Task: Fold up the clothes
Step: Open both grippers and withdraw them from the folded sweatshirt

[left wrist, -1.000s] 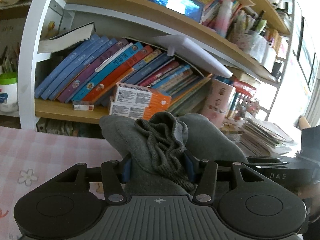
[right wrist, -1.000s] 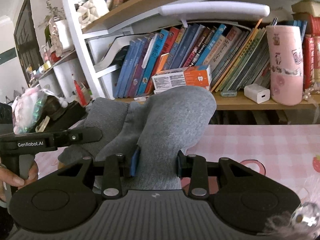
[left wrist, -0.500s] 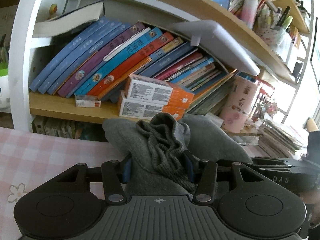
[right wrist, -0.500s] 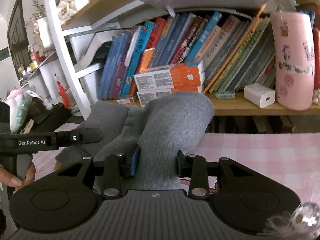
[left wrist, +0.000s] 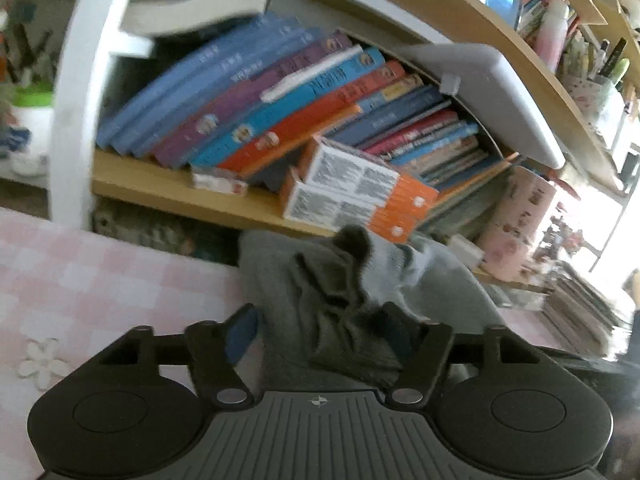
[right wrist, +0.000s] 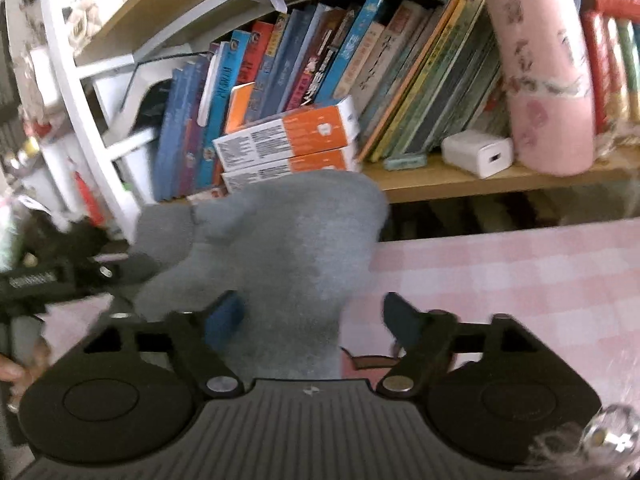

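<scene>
A grey knit garment [left wrist: 276, 276] with a darker ribbed band [left wrist: 340, 300] is bunched up over the pink checked tablecloth [left wrist: 80, 288]. It stands between the jaws of my left gripper [left wrist: 324, 328], which are opening; the left blue pad [left wrist: 240, 328] is clear of the cloth. In the right wrist view the same grey garment [right wrist: 288, 248] rises between the jaws of my right gripper [right wrist: 312, 320], also opening, with its right pad [right wrist: 400, 324] well clear of the cloth. The left gripper's black body [right wrist: 40, 284] shows at the left edge there.
A bookshelf [left wrist: 192, 192] packed with leaning books stands just behind the table. On it are stacked orange-and-white boxes [right wrist: 288, 144], a white charger [right wrist: 476, 152] and a pink cup [right wrist: 544, 72]. A stack of papers [left wrist: 576, 304] lies at the right.
Both grippers' jaws have spread apart and let go of the grey garment they were pinching. Both have sunk a little and come nearer the shelf.
</scene>
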